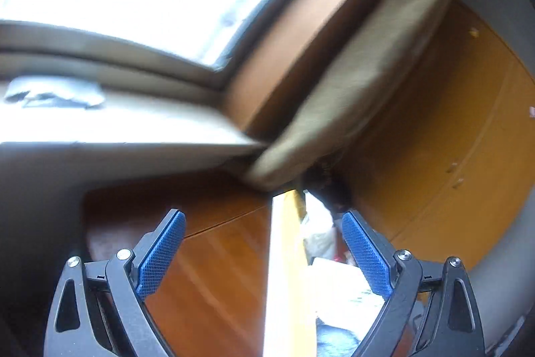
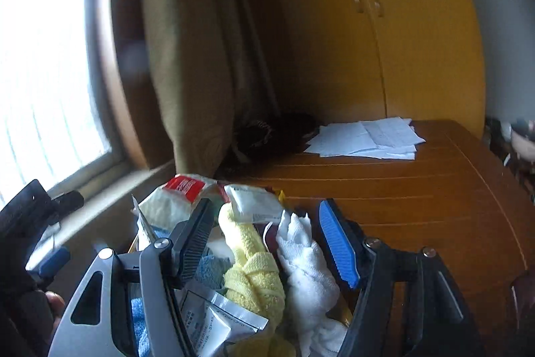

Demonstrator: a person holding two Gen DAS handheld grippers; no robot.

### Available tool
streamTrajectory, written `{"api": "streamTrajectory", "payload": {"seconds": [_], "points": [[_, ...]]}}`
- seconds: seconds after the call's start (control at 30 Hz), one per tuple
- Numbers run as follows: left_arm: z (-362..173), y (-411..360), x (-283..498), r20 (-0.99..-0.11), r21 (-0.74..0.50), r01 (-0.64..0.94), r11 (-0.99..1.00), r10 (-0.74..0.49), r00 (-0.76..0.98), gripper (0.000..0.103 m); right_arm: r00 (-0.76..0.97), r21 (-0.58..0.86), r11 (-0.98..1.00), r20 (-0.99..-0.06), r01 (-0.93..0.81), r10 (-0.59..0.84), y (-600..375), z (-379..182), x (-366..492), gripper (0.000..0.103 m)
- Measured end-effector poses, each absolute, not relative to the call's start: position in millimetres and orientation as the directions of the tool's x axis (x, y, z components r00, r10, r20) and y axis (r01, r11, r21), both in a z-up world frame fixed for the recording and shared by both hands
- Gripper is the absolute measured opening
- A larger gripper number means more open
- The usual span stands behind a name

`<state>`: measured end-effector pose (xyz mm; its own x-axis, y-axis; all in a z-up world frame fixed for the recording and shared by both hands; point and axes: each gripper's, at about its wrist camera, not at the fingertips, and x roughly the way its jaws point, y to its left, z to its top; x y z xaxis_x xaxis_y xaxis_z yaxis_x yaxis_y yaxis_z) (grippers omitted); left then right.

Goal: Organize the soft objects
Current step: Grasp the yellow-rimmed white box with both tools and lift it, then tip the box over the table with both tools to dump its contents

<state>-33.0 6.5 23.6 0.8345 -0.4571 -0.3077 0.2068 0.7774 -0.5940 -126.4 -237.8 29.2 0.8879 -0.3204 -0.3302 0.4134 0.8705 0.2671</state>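
While print on the packets [image 2: 249, 203] is too blurred to read, the knotted yellow towel [image 2: 254, 273] and white towel [image 2: 306, 266] lie heaped between the right gripper [image 2: 267, 243]'s spread jaws, apparently untouched. Beyond them stretches bare wooden table [image 2: 418, 199]. The left gripper [image 1: 264, 253] gapes empty.

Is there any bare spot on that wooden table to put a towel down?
Yes: the wooden table is bare between the stack of papers and the right tongs. It is crowded near the window, where the yellow towel, white towel and packets pile up.
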Motion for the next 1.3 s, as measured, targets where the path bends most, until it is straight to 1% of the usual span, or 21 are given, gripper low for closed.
{"api": "streamTrajectory", "payload": {"seconds": [0.07,0.13,0.23,0.3,0.37,0.43,0.5,0.63,0.7,0.77,0.83,0.9,0.97,1.03,1.07,1.13,1.2,1.3], "points": [[39.8,-5.3,-38.7,-0.269,-0.592,0.255,0.764,-0.486,0.831,0.096,0.898,0.384,0.818,-0.284,0.428,-0.337,-261.7,29.1,-141.6,0.066],[55.0,-12.2,-50.0,-0.211,-0.6,0.314,0.736,-0.524,0.825,0.096,0.91,0.502,0.759,-0.243,0.415,-0.337,-280.7,26.5,-155.2,0.066],[81.7,-39.0,-58.0,-0.111,-0.578,0.385,0.72,-0.536,0.837,0.097,0.902,0.616,0.661,-0.247,0.429,-0.355,-301.9,27.1,-162.4,0.066],[93.3,-64.4,-53.9,-0.078,-0.552,0.424,0.718,-0.55,0.831,0.098,0.895,0.635,0.632,-0.279,0.445,-0.349,-311.8,26.0,-164.1,0.066],[99.7,-87.7,-53.0,-0.071,-0.54,0.474,0.696,-0.598,0.798,0.098,0.885,0.643,0.609,-0.303,0.464,-0.354,-324.4,27.1,-168.8,0.066],[101.2,-106.3,-54.2,-0.074,-0.535,0.508,0.675,-0.636,0.768,0.098,0.88,0.653,0.593,-0.301,0.471,-0.367,-337.5,28.6,-177.1,0.066],[99.3,-121.6,-56.7,-0.058,-0.519,0.527,0.673,-0.643,0.764,0.098,0.872,0.656,0.583,-0.286,0.48,-0.396,-351.2,29.9,-183.9,0.066],[98.3,-150.5,-57.1,-0.053,-0.515,0.556,0.652,-0.672,0.739,0.098,0.869,0.687,0.543,-0.299,0.483,-0.395,-366.5,20.3,-196.1,0.066],[98.3,-166.0,-54.5,-0.064,-0.522,0.562,0.642,-0.687,0.724,0.098,0.851,0.704,0.507,-0.285,0.498,-0.44,-369.4,18.9,-205.2,0.066],[97.1,-180.8,-52.7,-0.078,-0.517,0.569,0.639,-0.697,0.713,0.098,0.822,0.691,0.492,-0.275,0.53,-0.499,-374.9,20.7,-214.3,0.066],[95.1,-195.6,-54.4,-0.098,-0.493,0.575,0.652,-0.699,0.708,0.098,0.792,0.682,0.463,-0.291,0.565,-0.538,-378.4,24.3,-214.8,0.066],[91.0,-205.7,-55.0,-0.11,-0.483,0.59,0.647,-0.713,0.693,0.098,0.777,0.65,0.478,-0.297,0.591,-0.556,-383.7,31.3,-210.0,0.066],[90.8,-215.2,-55.1,-0.108,-0.464,0.598,0.653,-0.712,0.694,0.098,0.818,0.664,0.504,-0.317,0.553,-0.48,-394.2,31.2,-200.1,0.066],[93.1,-223.8,-56.5,-0.092,-0.45,0.608,0.654,-0.711,0.697,0.098,0.816,0.674,0.483,-0.344,0.559,-0.465,-400.5,27.8,-198.0,0.066],[93.4,-230.3,-55.3,-0.098,-0.444,0.613,0.654,-0.715,0.692,0.098,0.811,0.673,0.476,-0.355,0.567,-0.465,-403.3,26.9,-197.9,0.066],[93.8,-248.1,-51.2,-0.128,-0.446,0.638,0.627,-0.751,0.648,0.098,0.785,0.676,0.428,-0.395,0.6,-0.477,-406.5,23.1,-198.9,0.066],[92.6,-267.1,-47.0,-0.182,-0.431,0.662,0.613,-0.778,0.602,0.098,0.74,0.652,0.39,-0.424,0.65,-0.522,-407.7,25.4,-198.4,0.066],[88.1,-268.6,-49.1,-0.211,-0.444,0.665,0.601,-0.791,0.574,0.098,0.702,0.657,0.307,-0.497,0.689,-0.51,-418.5,14.9,-200.2,0.066]]}}
